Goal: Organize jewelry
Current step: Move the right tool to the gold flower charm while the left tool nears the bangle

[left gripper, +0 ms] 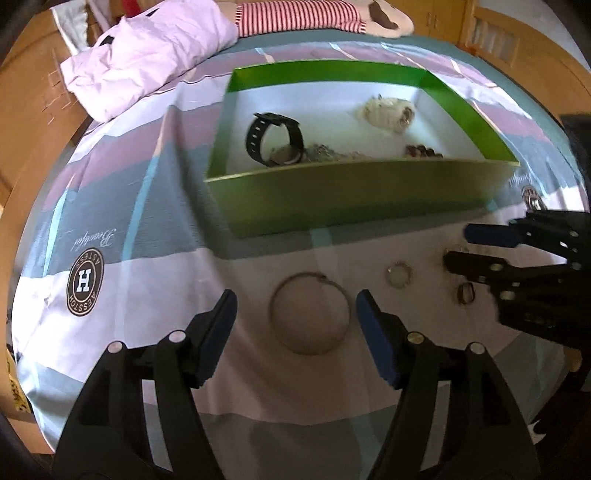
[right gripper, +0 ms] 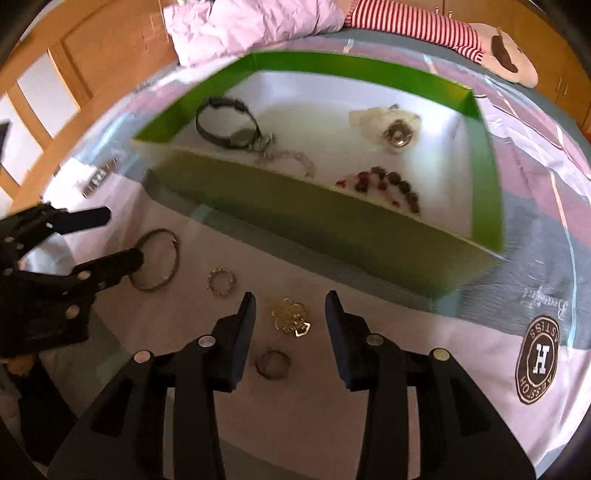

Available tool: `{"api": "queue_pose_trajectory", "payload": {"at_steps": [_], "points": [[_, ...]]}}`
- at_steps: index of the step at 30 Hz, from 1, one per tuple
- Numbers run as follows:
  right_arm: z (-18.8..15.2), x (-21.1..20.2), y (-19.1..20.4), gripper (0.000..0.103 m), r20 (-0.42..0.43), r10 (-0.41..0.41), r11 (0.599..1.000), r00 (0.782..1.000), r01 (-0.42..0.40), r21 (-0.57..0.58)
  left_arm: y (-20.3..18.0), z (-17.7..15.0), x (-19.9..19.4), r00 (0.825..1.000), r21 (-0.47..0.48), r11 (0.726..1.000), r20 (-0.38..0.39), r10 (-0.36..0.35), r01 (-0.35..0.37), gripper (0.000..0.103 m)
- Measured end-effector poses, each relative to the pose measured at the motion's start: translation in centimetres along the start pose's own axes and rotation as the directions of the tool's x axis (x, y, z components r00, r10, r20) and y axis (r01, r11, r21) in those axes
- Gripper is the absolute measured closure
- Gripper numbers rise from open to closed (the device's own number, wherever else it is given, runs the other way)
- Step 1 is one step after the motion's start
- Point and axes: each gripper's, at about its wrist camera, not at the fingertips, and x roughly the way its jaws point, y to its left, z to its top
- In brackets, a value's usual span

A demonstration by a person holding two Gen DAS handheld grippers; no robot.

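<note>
On the striped bedsheet, a thin metal bangle point(left gripper: 310, 314) lies flat between the spread fingers of my left gripper point(left gripper: 295, 314), which is open and clear of it. My right gripper point(right gripper: 291, 314) is open too. A gold flower brooch point(right gripper: 290, 317) lies between its pads, untouched, and a plain ring point(right gripper: 272, 363) lies nearer the camera. A small beaded ring point(right gripper: 221, 281) rests between bangle and brooch. Behind them the green box point(right gripper: 314, 214) holds a black watch point(right gripper: 225, 122), a cream pouch point(right gripper: 388, 122), a pale chain point(right gripper: 291, 158) and dark beads point(right gripper: 384, 184).
A small metal clip point(right gripper: 99, 177) lies on the sheet left of the box. Crumpled pink bedding point(left gripper: 147, 55) and a striped plush toy point(left gripper: 314, 16) lie behind the box. Wooden furniture point(right gripper: 74, 55) borders the bed. A round logo point(left gripper: 85, 282) is printed on the sheet.
</note>
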Motion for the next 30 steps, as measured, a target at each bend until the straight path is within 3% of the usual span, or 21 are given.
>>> {"api": "queue_pose_trajectory", "payload": {"at_steps": [1,2,8,15,16,19,24,27,30], "points": [[-0.1,0.4,0.1,0.080,-0.020,-0.009,1.000,1.000,0.009,-0.010,-0.2,0.1,0.1,1.000,0.007,1.000,-0.007,-0.003,0.003,0.033],[-0.1,0.5,0.2,0.082,-0.035,-0.021,1.000,0.999,0.021,-0.019,-0.4,-0.1,0.4,1.000,0.018,1.000,-0.016,-0.005,0.005,0.031],[-0.8,-0.1,-1.8,0.082,-0.047,-0.092,0.995,0.995,0.094,0.045,-1.1,-0.6,1.9,0.998,0.042,0.999,-0.070,-0.011,0.014,0.028],[-1.2,-0.6,-3.0,0.082,-0.046,-0.062,0.994,0.997,0.066,0.086,-0.7,-0.8,3.8,0.992,0.006,1.000,-0.120,-0.029,0.030,0.020],[-1.0,-0.4,-2.8,0.082,-0.047,-0.062,0.994,0.997,0.065,0.083,-0.5,-0.7,3.9,0.992,0.003,0.999,-0.120,-0.031,0.032,0.020],[-1.2,-0.4,-2.4,0.082,-0.048,-0.058,0.995,0.997,0.061,0.076,-0.4,-0.7,3.5,0.994,-0.008,0.999,-0.104,-0.043,0.042,0.042],[-1.2,-0.4,-2.8,0.082,-0.054,-0.063,0.994,0.997,0.068,0.086,-0.3,-0.6,2.4,0.994,-0.009,0.997,-0.085,-0.074,0.074,0.044],[-1.0,-0.2,-3.0,0.082,-0.058,-0.068,0.992,0.996,0.073,0.107,-1.5,-0.4,1.1,0.989,0.040,0.989,-0.046,-0.141,0.143,0.043],[-0.9,-0.2,-3.6,0.080,-0.062,-0.070,0.988,0.996,0.078,0.136,-2.5,-0.6,0.9,0.988,0.072,0.986,-0.050,-0.144,0.148,0.043]]}}
